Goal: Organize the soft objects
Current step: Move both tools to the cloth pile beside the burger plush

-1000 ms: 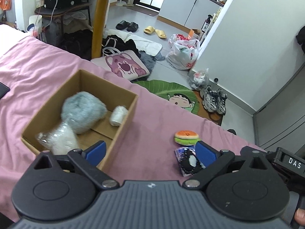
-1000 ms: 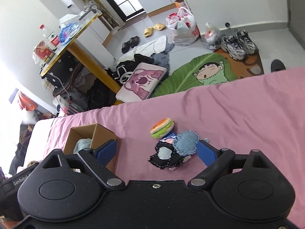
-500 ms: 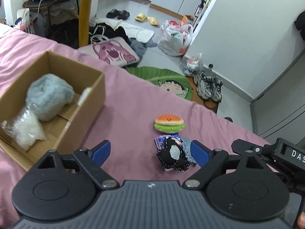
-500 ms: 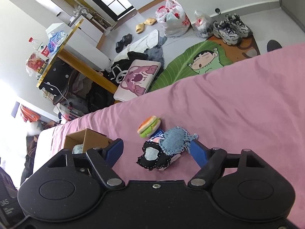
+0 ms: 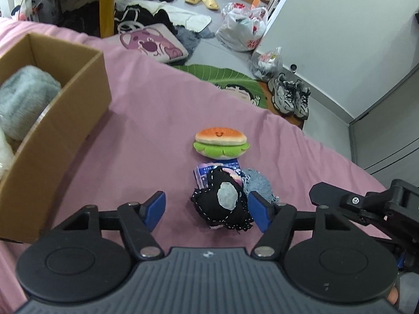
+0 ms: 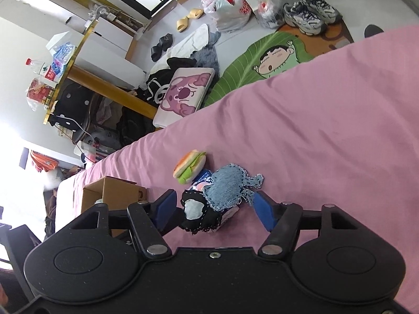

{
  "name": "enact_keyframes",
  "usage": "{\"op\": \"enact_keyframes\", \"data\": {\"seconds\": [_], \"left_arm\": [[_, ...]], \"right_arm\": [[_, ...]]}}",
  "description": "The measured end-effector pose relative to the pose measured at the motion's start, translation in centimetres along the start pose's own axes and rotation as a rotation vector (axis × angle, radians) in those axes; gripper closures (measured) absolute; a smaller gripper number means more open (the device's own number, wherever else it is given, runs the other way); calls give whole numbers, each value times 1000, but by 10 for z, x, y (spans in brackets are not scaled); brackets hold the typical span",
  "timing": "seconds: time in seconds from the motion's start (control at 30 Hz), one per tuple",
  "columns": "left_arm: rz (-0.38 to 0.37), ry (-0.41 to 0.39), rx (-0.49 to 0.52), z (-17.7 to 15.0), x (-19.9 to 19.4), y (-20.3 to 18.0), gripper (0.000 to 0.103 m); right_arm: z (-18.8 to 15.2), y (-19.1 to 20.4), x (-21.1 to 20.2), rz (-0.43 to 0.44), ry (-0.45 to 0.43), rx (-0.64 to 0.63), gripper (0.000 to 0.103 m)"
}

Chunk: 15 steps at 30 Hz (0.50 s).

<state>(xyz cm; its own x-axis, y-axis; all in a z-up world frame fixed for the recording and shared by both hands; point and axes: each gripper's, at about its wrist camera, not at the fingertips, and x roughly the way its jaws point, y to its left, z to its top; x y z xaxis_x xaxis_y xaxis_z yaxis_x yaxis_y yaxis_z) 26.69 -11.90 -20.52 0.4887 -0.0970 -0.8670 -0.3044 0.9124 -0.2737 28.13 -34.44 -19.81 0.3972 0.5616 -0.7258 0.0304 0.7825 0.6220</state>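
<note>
**A:** So what have you got in front of you? Biggest stuff first.

**B:** Pink bed cover (image 5: 162, 120) fills most of both views. Your cardboard box (image 5: 68, 120) sits on it at the left, with a fluffy grey bundle (image 5: 23, 99) inside. Your left gripper (image 5: 207, 210) is spread wide, empty, and the black stitched plush (image 5: 222, 205) lies between its blue pads (image 5: 154, 208), nearer the right one; can't tell if it's touching.

**A:** And your right one?

**B:** Right gripper (image 6: 213, 209) is gaping too, holding nothing, with the little pile between its fingers. The denim plush (image 6: 230, 187) lies on top of the black one, both over a printed packet (image 5: 209, 171). The burger plush (image 5: 221, 142) sits just beyond the pile, well apart from the box.
</note>
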Motion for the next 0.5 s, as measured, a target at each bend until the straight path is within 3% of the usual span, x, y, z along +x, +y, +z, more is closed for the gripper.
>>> {"op": "enact_keyframes", "data": {"seconds": [0.27,0.43,0.5], "left_arm": [[-1,22,-44,2,21,6,40],[-43,35,-90,0,29,15,59],[-63,29,-99,0,29,16,73]], "right_arm": [[6,-6,17,6,32,27,43],[8,-6,28,-8,48,32,43],[9,-5,33,-21,56,33,43]]}}
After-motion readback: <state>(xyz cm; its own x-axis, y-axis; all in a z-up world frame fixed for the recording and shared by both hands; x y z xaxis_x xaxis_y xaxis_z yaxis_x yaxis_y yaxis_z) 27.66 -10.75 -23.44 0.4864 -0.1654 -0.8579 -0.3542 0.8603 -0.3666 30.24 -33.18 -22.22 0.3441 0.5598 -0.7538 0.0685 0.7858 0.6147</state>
